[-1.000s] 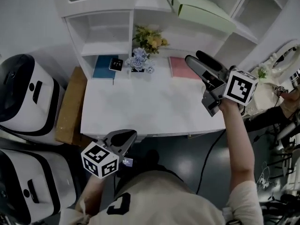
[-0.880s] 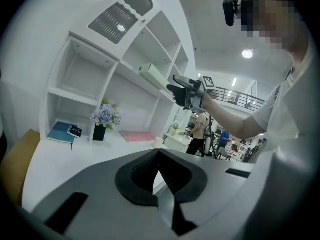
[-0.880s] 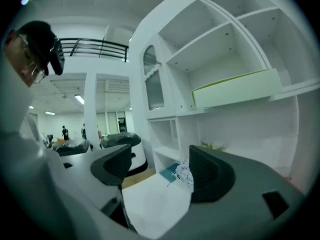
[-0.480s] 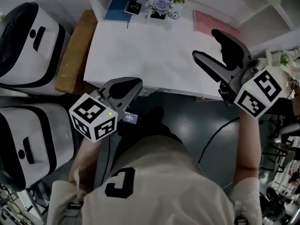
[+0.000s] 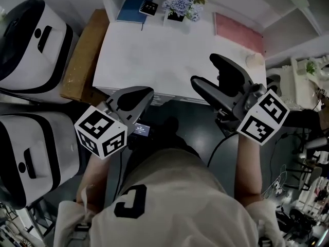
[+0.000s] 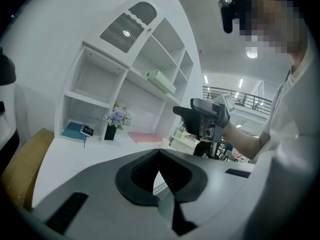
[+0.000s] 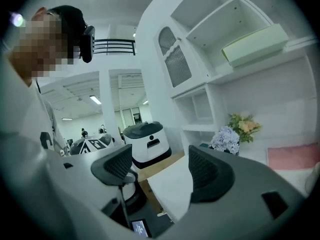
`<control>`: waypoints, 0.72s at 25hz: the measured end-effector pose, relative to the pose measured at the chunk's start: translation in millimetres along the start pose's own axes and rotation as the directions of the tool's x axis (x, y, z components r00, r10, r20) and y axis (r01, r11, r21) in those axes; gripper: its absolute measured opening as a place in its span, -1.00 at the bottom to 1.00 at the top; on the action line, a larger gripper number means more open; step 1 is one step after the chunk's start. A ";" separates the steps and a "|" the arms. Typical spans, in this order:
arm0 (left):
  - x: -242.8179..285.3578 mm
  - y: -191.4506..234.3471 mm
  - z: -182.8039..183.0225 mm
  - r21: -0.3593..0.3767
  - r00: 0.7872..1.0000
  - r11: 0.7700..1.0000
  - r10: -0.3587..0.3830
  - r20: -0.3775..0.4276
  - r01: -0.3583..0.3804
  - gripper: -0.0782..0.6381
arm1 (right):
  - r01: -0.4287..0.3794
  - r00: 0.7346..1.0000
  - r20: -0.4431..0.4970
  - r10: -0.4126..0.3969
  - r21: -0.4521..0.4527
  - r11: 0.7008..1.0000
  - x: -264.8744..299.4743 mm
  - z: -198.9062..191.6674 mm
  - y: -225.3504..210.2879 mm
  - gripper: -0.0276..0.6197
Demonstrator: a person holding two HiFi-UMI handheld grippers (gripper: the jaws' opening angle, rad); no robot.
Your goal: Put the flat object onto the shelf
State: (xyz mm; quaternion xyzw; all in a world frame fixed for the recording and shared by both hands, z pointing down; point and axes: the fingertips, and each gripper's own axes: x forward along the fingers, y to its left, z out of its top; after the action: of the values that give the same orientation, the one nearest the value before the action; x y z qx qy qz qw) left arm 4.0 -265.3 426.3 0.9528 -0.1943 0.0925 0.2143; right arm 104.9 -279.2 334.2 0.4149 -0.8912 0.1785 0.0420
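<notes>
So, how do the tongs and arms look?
Both the left tongs and right tongs are grey with black ribbed pads, each carrying a white cube with black square markers. A dark cable leaves the right one. The shirt is pale, short-sleeved.

The table (image 5: 154,55) is white, smooth and matt. The shelf (image 6: 100,79) along its far edge has the same painted-looking finish, with a ribbed panel (image 7: 175,59) in one door. At the table's far right corner the pink flat object (image 5: 237,27) looks matt and faintly grainy; paper or cloth, I cannot tell. The book (image 5: 131,6) at the far left corner has a matt blue cover. The left gripper (image 5: 134,98) and right gripper (image 5: 204,70) are matt grey plastic with black ribbed pads (image 7: 207,171). Beside the table's left edge a brown board (image 5: 82,50) looks like bare wood or cardboard, and the white machines (image 5: 31,40) are glossy plastic. The shirt (image 5: 175,199) is pale cloth.
</notes>
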 end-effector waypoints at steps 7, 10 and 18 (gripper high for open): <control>3.8 -10.1 -17.2 -0.020 0.998 0.998 -0.056 -0.034 0.056 -0.74 | 0.065 0.998 -0.001 -0.065 0.088 0.994 -23.1 -31.2 10.1 -0.09; 11.1 -22.2 -23.0 -0.016 0.994 0.995 -0.097 -0.057 0.096 -0.74 | 0.102 0.995 -0.004 -0.102 0.082 0.991 -39.8 -40.6 15.3 -0.48; 21.5 -54.9 -21.5 0.031 0.988 0.989 -0.142 -0.066 0.144 -0.74 | 0.104 0.994 0.014 -0.104 0.025 0.994 -72.0 -49.7 35.1 -0.84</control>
State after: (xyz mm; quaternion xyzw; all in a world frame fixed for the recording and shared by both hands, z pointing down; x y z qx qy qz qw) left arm 44.0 -217.1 430.6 0.9645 -0.1168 0.1105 0.2095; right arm 121.8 -188.7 354.5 0.4625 -0.8665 0.1836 0.0392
